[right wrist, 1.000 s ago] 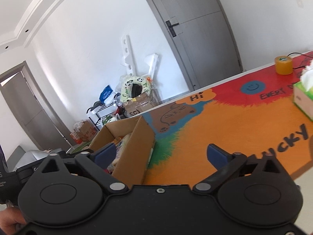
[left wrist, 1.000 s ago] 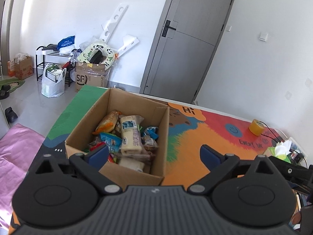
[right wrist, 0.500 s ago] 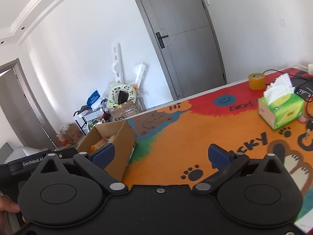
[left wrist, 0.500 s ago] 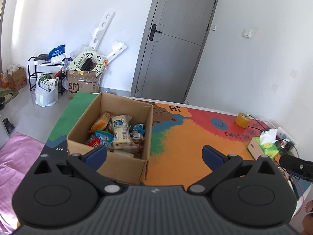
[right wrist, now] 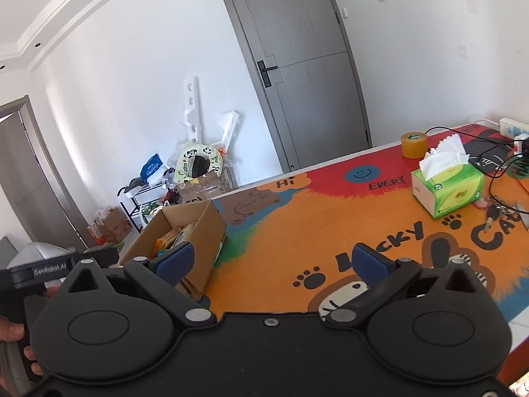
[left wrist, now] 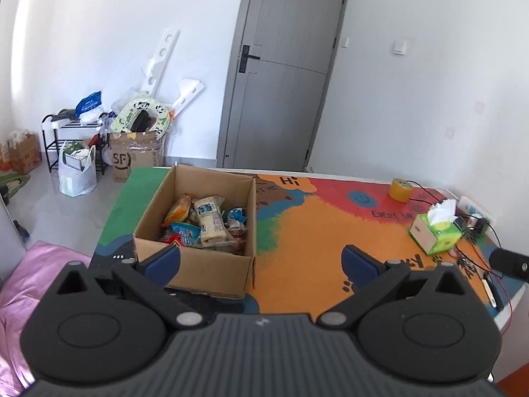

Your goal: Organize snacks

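An open cardboard box (left wrist: 198,266) stands on the left part of the colourful table mat (left wrist: 307,231). It holds several wrapped snacks (left wrist: 210,221), among them a long pale packet, an orange bag and a blue bag. The box also shows in the right wrist view (right wrist: 205,228). My left gripper (left wrist: 261,261) is open and empty, held back from the box's near wall and above it. My right gripper (right wrist: 271,261) is open and empty above the mat (right wrist: 297,231), to the right of the box. The left gripper's body (right wrist: 49,269) shows at the left edge there.
A green tissue box (left wrist: 434,231) and a roll of yellow tape (left wrist: 400,190) sit at the right of the mat, with cables and keys (right wrist: 496,211) near them. Beyond the table are a grey door (left wrist: 281,99), a shoe rack and cartons (left wrist: 132,155).
Both grippers have pulled back and up from the box, so more of the table shows and the box looks smaller. Both stay open and empty.
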A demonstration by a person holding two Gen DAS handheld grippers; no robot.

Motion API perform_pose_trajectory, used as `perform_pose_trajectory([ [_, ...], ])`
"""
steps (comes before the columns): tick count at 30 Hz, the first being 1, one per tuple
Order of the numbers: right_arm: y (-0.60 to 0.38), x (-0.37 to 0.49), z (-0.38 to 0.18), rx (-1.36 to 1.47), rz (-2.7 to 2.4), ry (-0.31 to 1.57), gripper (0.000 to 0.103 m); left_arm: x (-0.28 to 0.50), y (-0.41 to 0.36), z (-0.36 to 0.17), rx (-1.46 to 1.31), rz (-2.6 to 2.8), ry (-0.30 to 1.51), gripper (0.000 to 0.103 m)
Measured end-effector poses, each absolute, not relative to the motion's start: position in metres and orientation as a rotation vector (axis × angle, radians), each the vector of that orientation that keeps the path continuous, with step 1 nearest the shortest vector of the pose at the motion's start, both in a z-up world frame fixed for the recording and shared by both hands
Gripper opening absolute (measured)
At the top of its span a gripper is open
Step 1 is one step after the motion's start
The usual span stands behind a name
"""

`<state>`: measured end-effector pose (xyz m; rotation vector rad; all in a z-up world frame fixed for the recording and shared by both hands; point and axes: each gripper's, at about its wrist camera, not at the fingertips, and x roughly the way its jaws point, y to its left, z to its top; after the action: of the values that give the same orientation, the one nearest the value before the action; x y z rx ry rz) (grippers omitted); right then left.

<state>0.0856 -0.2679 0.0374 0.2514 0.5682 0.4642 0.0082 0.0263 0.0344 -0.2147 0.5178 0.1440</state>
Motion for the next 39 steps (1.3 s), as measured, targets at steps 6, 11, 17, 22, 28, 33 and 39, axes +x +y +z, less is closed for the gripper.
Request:
perform_pose_trajectory([
  [6,-0.277,0.062,0.040,0.246,0.446,0.534,0.103,-0.006,0.027,0.039,-0.192,0.151,0.493,0.103],
  [11,-0.266,0.059,0.045,0.210,0.463,0.532,0.103,-0.004,0.028,0.034,-0.190,0.150,0.504,0.103],
  [17,-0.257,0.063,0.035,0.189,0.466,0.564,0.103,-0.003,0.025,0.025,-0.176,0.147,0.524,0.103],
  [22,-0.253,0.062,0.030,0.178,0.467,0.575,0.103,-0.002,0.024,0.021,-0.175,0.142,0.533,0.103],
  [28,-0.250,0.060,0.031,0.173,0.470,0.579,0.103,-0.002,0.022,0.020,-0.170,0.134,0.534,0.103],
  [33,-0.248,0.061,0.029,0.162,0.474,0.583,0.103,-0.001,0.022,0.019,-0.169,0.138,0.536,0.103],
  [39,-0.248,0.061,0.029,0.173,0.479,0.581,0.103,-0.001,0.021,0.019,-0.171,0.137,0.539,0.103],
])
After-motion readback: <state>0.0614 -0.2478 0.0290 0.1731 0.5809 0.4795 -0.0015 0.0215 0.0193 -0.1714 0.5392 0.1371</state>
